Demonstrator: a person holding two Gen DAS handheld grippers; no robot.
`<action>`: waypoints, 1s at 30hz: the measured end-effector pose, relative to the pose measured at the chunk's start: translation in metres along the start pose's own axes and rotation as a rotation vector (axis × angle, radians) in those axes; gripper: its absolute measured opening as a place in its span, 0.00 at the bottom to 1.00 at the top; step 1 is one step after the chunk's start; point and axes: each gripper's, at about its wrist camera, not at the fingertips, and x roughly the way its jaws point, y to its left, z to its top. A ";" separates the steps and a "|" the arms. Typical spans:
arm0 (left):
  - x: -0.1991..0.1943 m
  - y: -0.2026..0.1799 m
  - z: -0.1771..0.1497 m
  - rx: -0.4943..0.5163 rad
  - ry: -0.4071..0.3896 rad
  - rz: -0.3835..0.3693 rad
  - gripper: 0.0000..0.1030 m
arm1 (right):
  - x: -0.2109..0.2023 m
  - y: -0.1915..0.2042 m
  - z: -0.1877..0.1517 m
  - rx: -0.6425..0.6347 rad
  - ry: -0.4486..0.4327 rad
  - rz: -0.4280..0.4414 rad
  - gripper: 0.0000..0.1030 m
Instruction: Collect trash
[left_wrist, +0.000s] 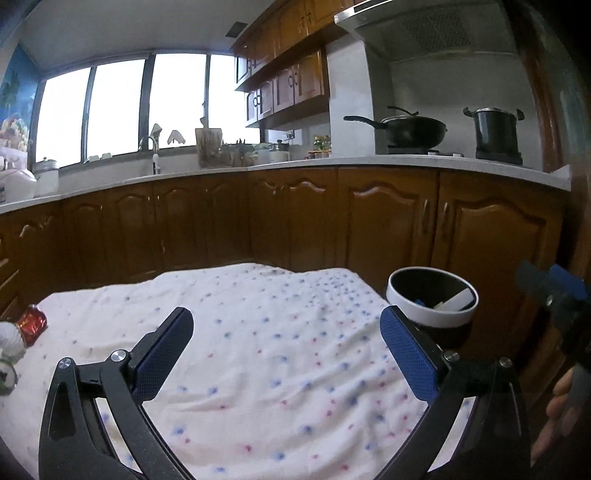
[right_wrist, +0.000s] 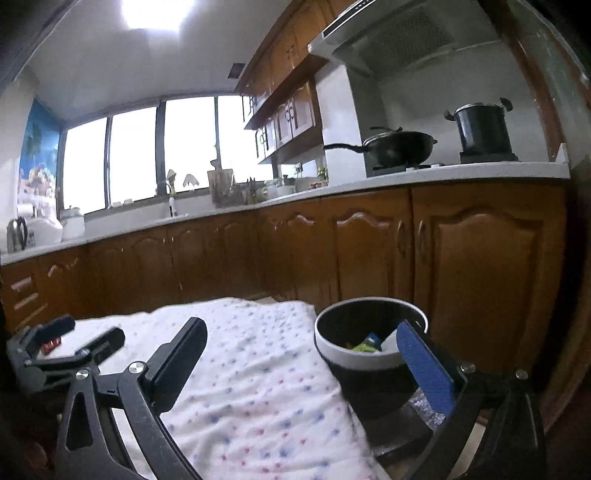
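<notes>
Left wrist view: left gripper (left_wrist: 286, 354) spread wide, empty, above dotted cloth (left_wrist: 258, 369); waste bin (left_wrist: 431, 315) far right, scraps inside. Right gripper (right_wrist: 303, 363) likewise wide, empty.

**Backlit kitchen, soft and warped views**

You face a window (left_wrist: 122, 110) blown out to white, with a glaring ceiling light (right_wrist: 159, 11) in the right wrist view. The cabinets (left_wrist: 295, 218) below sit dim. Fisheye bends the counter (left_wrist: 406, 162); corners go black, and the patterned cloth (left_wrist: 258, 350) looks slightly blurred.

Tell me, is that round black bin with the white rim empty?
Not empty: the round black bin with the white rim holds several scraps, white, green and blue.
</notes>
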 end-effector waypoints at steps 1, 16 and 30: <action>0.000 0.002 -0.003 -0.001 0.000 0.005 1.00 | 0.000 0.002 -0.004 -0.004 0.005 0.002 1.00; -0.013 0.016 -0.021 -0.023 -0.008 0.058 1.00 | -0.001 0.006 -0.020 0.031 0.034 0.027 1.00; -0.013 0.019 -0.022 -0.023 -0.003 0.062 1.00 | 0.002 0.009 -0.023 0.028 0.041 0.031 1.00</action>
